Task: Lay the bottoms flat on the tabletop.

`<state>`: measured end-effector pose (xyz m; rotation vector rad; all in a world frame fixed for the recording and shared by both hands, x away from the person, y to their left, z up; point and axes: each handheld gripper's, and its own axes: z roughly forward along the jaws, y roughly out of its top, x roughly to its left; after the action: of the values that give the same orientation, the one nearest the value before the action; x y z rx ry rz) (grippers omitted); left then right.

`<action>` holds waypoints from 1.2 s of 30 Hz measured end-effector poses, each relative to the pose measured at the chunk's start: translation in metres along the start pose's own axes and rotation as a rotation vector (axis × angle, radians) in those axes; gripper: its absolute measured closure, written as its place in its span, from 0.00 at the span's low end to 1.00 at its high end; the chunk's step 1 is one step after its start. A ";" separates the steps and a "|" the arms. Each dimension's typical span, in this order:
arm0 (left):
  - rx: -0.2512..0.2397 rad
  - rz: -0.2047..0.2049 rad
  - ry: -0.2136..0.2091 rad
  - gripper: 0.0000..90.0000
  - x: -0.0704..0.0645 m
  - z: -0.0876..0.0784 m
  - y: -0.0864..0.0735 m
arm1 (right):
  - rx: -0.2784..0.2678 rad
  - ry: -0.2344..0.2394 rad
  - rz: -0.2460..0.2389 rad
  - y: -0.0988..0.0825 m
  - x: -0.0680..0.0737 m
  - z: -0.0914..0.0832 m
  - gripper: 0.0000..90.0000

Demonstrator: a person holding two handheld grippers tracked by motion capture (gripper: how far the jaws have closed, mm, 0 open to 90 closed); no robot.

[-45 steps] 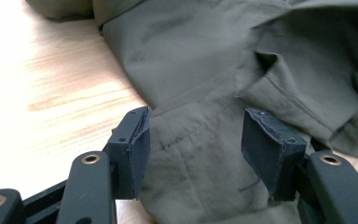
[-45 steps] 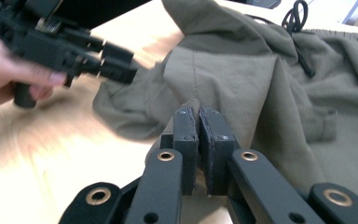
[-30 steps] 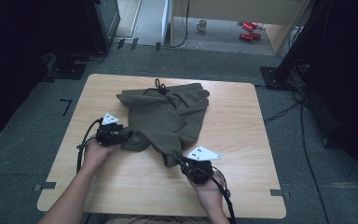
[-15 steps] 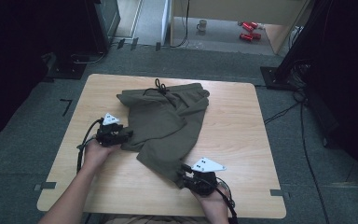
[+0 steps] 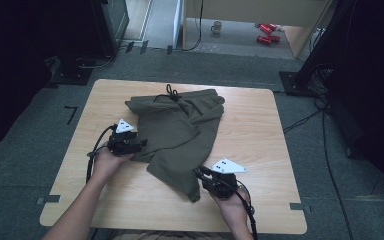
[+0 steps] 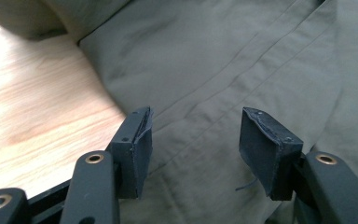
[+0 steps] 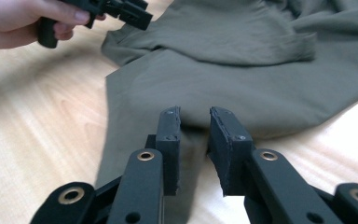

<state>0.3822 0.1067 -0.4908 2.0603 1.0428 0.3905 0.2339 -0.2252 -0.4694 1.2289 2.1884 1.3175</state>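
Shorts (image 5: 180, 135): olive woven cloth, matt, w/ stitched seams. Bench (image 5: 260, 130): light wood, smooth, slight sheen. Left gripper (image 6: 196, 140): black matt plastic, brass-colour rivets, pads (image 6: 137, 140) rough at edges.

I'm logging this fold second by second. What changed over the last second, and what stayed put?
The right gripper drew back toward the person's edge of the table, pulling one leg of the olive shorts out long with it; its jaws stand narrowly apart astride the hem. The left gripper stayed at the shorts' left edge, jaws wide open. The waistband with its drawstring did not shift.
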 end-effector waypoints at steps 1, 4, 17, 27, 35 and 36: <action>-0.007 -0.008 -0.015 0.49 -0.001 0.001 0.002 | 0.000 -0.003 -0.001 0.001 -0.002 0.001 0.83; -0.009 -0.012 -0.066 0.49 -0.004 0.003 0.008 | 0.010 -0.017 -0.006 0.007 -0.010 0.005 0.84; 0.004 0.044 -0.089 0.50 -0.013 0.026 0.029 | 0.051 0.017 0.001 0.021 -0.046 0.045 0.80; 0.033 0.072 -0.115 0.51 -0.027 0.046 0.045 | 0.085 0.001 0.010 0.019 -0.060 0.063 0.78; 0.021 0.097 -0.135 0.49 -0.042 0.060 0.055 | 0.142 0.019 -0.039 0.012 -0.059 0.073 0.72; 0.025 0.101 -0.136 0.49 -0.044 0.062 0.056 | 0.145 0.021 -0.044 0.011 -0.059 0.073 0.72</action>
<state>0.4207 0.0208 -0.4860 2.1360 0.8690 0.2854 0.3197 -0.2280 -0.5087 1.2153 2.3473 1.1778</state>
